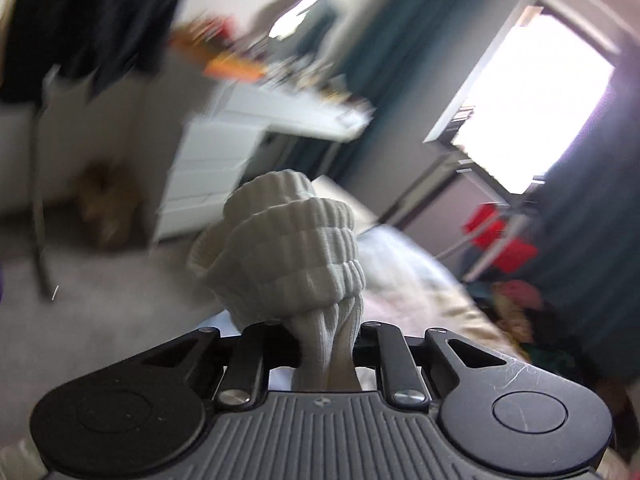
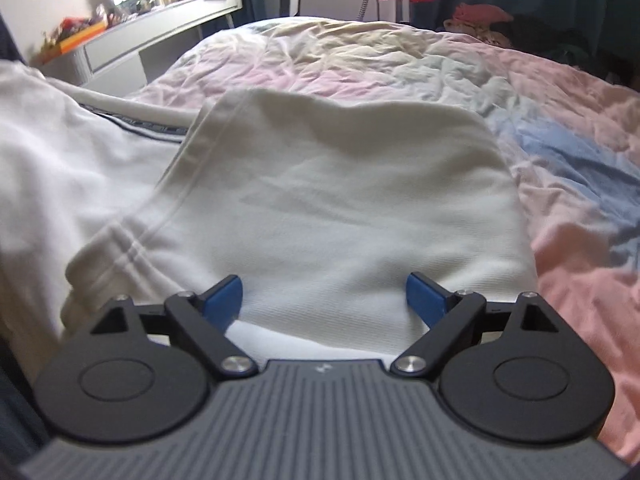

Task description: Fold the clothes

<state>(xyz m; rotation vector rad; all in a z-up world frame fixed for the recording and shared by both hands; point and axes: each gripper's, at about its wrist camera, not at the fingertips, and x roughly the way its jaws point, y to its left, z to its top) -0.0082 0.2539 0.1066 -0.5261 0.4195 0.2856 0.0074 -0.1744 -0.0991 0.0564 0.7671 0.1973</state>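
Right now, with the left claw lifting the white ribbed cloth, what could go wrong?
1. The left claw pinches only a narrow bunch of the white ribbed cloth; the heavy part bulges beyond it, so it may slip out.
2. The left view is blurred by motion; a fast swing could shake the cloth loose.
3. The right claw is open just over the folded white garment; it could rumple the fold.

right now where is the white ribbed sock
In the left wrist view the white ribbed sock sits centre frame, bunched and pinched in the shut left gripper, held up in the air in front of the blurred white desk.
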